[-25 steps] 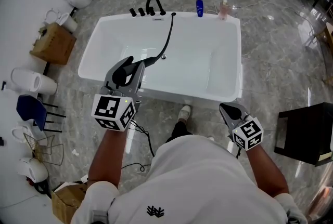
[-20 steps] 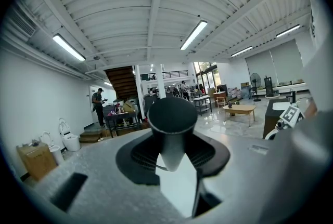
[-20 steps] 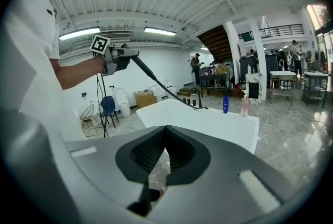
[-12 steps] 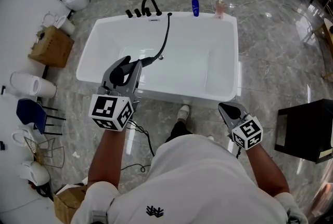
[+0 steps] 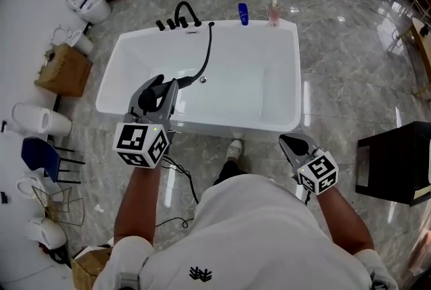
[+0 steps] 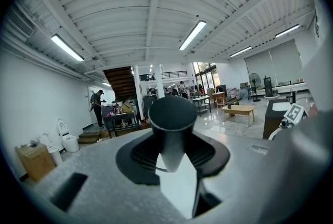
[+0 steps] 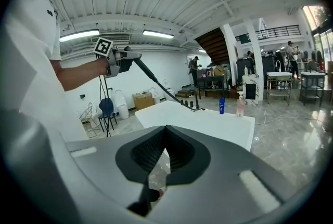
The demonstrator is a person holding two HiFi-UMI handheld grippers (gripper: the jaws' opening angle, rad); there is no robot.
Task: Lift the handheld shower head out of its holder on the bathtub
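The left claw [image 5: 166, 82] is clamping the handheld shower head [image 5: 153, 91] between its jaws, which are standing part way apart around the slim handle. It is holding the shower head in the air above the near left rim of the white bathtub [image 5: 202, 126], clear of the tub's edge. The right claw [image 5: 288, 140] is hanging beside the person's right hip over the marble floor [image 5: 350, 80], jaws pressed together on nothing, well apart from the shower head.

The shower head is looking like a plain black stick, matte and round in section. A black hose [image 5: 205, 53] is trailing from its front end across the tub to the far rim, where it is meeting the rim just beside the black faucet [image 5: 183, 13] and its knobs.

The left gripper view is showing only the handle's round dark end, facing the camera and seated in the ribbed pads. The right gripper view is giving the side profile instead: the left claw raised high, the stick jutting forward and the hose sloping down to the tub. Farther along the far rim, a blue bottle [image 5: 243, 13] and a pink pump bottle [image 5: 273, 11] are standing side by side.
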